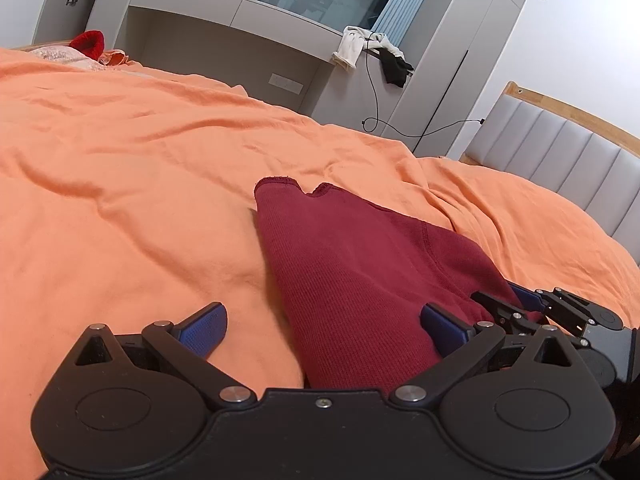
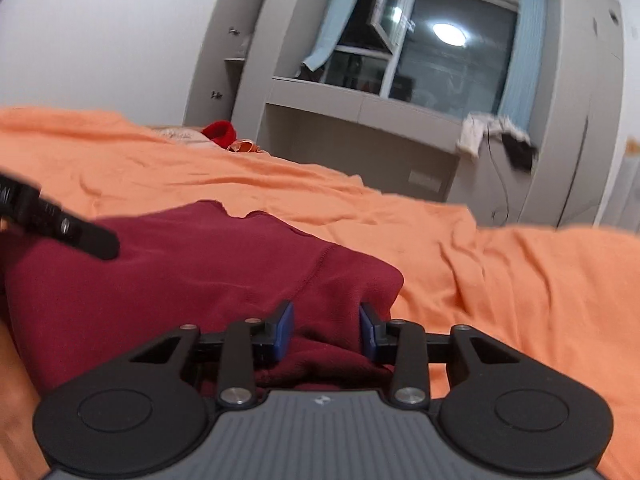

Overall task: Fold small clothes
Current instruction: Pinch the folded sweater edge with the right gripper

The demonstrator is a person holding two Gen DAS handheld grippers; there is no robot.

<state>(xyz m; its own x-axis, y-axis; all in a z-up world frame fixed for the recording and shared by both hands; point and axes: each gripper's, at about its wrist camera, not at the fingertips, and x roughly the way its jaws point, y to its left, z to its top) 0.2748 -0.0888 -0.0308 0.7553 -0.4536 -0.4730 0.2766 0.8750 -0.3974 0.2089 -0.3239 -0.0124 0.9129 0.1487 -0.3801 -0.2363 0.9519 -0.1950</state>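
Observation:
A dark red knit garment (image 1: 360, 264) lies on the orange bedsheet (image 1: 140, 184), its far hem notched. My left gripper (image 1: 324, 320) is open wide around the garment's near end; its right finger rests on the cloth and its left finger is over bare sheet. In the right wrist view the same garment (image 2: 200, 264) spreads to the left. My right gripper (image 2: 326, 332) has its jaws half apart with a bunched fold of red cloth between the blue pads, which do not clearly press it. The right gripper (image 1: 532, 308) shows at the garment's right edge, and a left-gripper finger (image 2: 60, 228) crosses over the cloth.
Folded clothes with a bright red piece (image 1: 88, 42) sit at the far end of the bed. A padded grey headboard (image 1: 560, 160) runs along the right. Beyond the bed stand grey cabinets, with pale cloths (image 1: 352, 50) and a dangling cable on a ledge.

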